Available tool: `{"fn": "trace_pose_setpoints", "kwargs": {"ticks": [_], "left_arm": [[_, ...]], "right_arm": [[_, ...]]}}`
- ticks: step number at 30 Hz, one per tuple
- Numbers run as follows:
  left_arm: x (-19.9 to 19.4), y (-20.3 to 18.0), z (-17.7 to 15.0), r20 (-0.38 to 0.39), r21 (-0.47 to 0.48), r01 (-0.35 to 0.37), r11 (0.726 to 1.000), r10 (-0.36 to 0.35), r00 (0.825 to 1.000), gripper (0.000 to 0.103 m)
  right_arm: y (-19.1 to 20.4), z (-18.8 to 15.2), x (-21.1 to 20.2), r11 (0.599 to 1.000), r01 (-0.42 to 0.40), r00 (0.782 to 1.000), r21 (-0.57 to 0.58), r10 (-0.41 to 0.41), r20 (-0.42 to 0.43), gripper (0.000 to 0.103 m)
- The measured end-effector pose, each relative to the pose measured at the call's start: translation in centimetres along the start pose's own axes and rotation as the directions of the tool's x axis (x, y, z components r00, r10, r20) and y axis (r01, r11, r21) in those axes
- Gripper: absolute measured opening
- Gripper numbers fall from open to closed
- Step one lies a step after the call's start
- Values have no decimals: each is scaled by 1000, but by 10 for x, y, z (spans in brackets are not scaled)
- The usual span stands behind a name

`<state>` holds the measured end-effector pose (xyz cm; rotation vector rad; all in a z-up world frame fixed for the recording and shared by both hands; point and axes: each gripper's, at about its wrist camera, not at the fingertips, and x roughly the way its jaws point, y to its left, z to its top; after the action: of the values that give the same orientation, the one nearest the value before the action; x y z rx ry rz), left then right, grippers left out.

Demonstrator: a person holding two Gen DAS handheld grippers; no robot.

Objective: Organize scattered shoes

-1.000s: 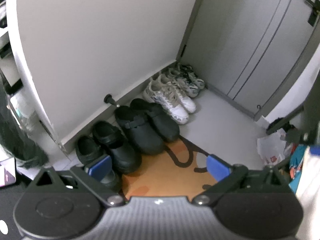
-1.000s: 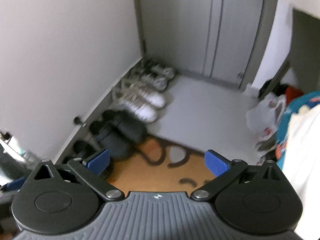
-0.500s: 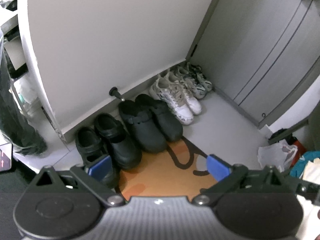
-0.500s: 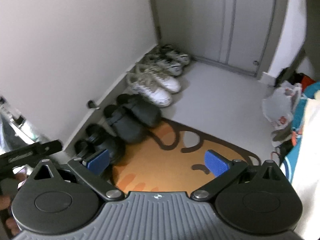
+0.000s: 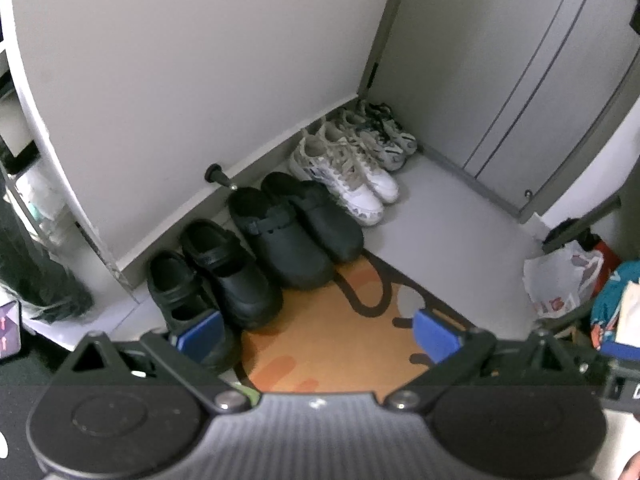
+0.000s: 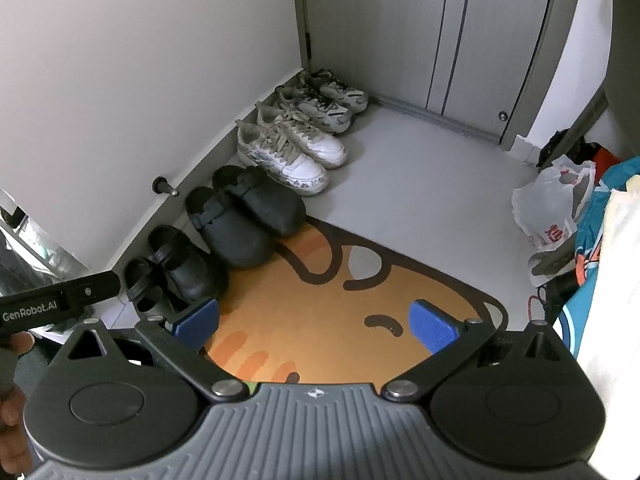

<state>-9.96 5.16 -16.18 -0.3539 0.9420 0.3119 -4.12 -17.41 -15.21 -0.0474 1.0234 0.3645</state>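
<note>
Since a second ago only your view has shifted: both grippers swung a little, and the shoes lie just as they did. Four pairs stand in a row against the wall: small black clogs (image 6: 176, 268), big black clogs (image 6: 244, 212), white sneakers (image 6: 292, 152) and grey sneakers (image 6: 324, 98), toes pointing out. That row looks tidy already. Your left gripper (image 5: 316, 334) and right gripper (image 6: 314, 322) have their fingers spread wide, holding nothing, above the orange mat (image 6: 352, 304).
</note>
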Motion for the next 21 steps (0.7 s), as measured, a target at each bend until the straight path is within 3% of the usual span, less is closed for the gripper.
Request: {"fn": "trace_pose_setpoints", "kwargs": {"ticks": [11,21], "left_arm": [[8,-15,-5,-25,60,-19,998,21,999,102],[13,-18,-4,-37,48,-13,999,14,999,102]], "right_arm": [[0,1,5,1000,8,1000,12,-8,-7,103],[-9,-1,11,1000,-9,1000,-1,9,-10,103]]}}
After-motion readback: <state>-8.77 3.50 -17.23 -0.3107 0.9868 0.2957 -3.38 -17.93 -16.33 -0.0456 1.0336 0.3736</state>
